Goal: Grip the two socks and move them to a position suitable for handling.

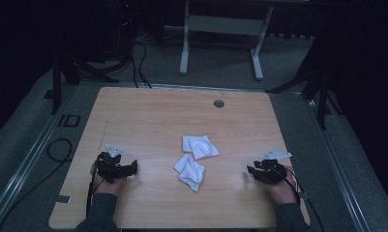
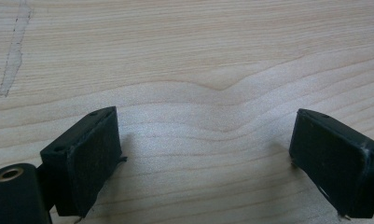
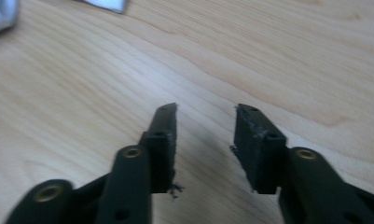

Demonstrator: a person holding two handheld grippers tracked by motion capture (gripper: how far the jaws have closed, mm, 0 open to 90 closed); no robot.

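Left gripper [image 2: 203,154]: fingers [image 2: 89,163] spread wide over bare tabletop [image 2: 189,56], nothing between them. Right gripper [image 3: 205,144]: fingers [image 3: 257,144] partly apart, a narrow empty gap, gripping nothing. Beyond both sets of fingers, between them, two crumpled white cloths [image 1: 194,159] lie on the tabletop.

Two cloths [image 1: 195,159] lie touching mid-table [image 1: 148,116].

Two crumpled white cloths [image 1: 195,159], touching, mid-table on the wooden table [image 1: 133,116]
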